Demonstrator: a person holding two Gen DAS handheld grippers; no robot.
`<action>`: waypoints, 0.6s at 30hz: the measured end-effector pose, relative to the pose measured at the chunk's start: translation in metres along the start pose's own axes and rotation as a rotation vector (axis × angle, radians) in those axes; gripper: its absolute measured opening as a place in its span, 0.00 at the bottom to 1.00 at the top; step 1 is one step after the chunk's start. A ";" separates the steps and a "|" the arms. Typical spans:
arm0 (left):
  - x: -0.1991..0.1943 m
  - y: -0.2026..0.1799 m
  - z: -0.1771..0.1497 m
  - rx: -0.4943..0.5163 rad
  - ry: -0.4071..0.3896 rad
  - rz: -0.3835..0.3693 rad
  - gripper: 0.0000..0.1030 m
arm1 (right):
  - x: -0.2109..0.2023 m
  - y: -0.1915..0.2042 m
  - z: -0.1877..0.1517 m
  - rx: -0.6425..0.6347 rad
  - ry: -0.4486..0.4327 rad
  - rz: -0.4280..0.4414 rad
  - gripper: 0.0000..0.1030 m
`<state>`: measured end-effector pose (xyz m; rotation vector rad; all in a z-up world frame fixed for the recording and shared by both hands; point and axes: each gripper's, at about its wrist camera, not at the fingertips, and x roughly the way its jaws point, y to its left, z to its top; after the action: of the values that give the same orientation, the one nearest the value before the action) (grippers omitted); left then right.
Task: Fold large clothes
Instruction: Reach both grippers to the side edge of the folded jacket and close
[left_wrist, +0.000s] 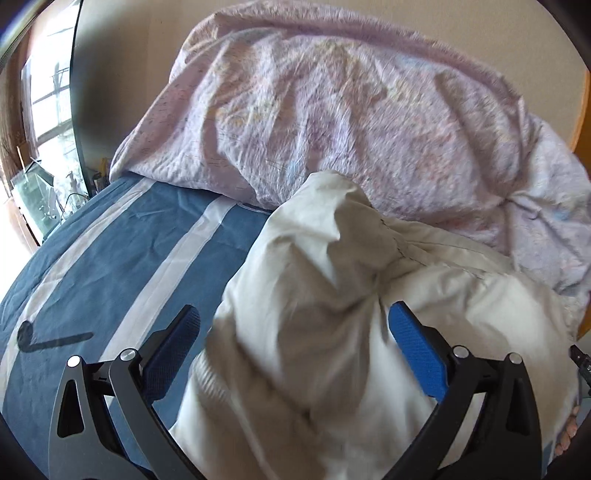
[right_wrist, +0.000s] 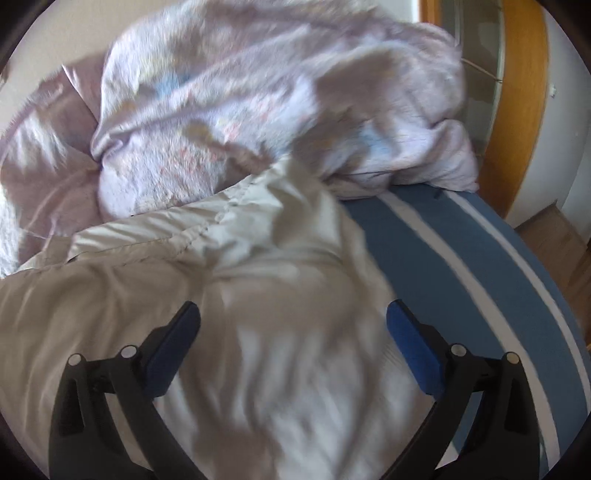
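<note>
In the left wrist view, the left gripper (left_wrist: 293, 325) has its fingers (left_wrist: 413, 343) spread wide with nothing pinched; the white garment (left_wrist: 332, 314) lies crumpled on the bed (left_wrist: 110, 240), bulging up between and ahead of the fingers, its bulk toward the right side of the view and striped sheet bare to the left. A pink duvet (left_wrist: 332, 110) is heaped behind it. In the right wrist view, the right gripper (right_wrist: 293, 325) also stands wide and empty over the garment (right_wrist: 221, 295), which here spreads to the left, its stitched edge (right_wrist: 207, 230) running across ahead of the fingers. The garment thus lies between both grippers; neither looks clearly nearer.
</note>
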<state>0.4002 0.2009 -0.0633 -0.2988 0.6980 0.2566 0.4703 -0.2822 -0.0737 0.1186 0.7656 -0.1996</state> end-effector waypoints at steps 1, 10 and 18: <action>-0.009 0.003 -0.003 -0.002 -0.003 -0.009 0.99 | -0.012 -0.008 -0.005 0.024 -0.011 0.011 0.98; -0.061 0.054 -0.039 -0.148 0.058 -0.137 0.99 | -0.046 -0.084 -0.051 0.329 0.106 0.169 0.93; -0.049 0.073 -0.064 -0.298 0.135 -0.197 0.96 | -0.030 -0.100 -0.084 0.520 0.229 0.314 0.83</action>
<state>0.3021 0.2394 -0.0904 -0.6703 0.7576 0.1529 0.3707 -0.3604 -0.1163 0.7606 0.8975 -0.0823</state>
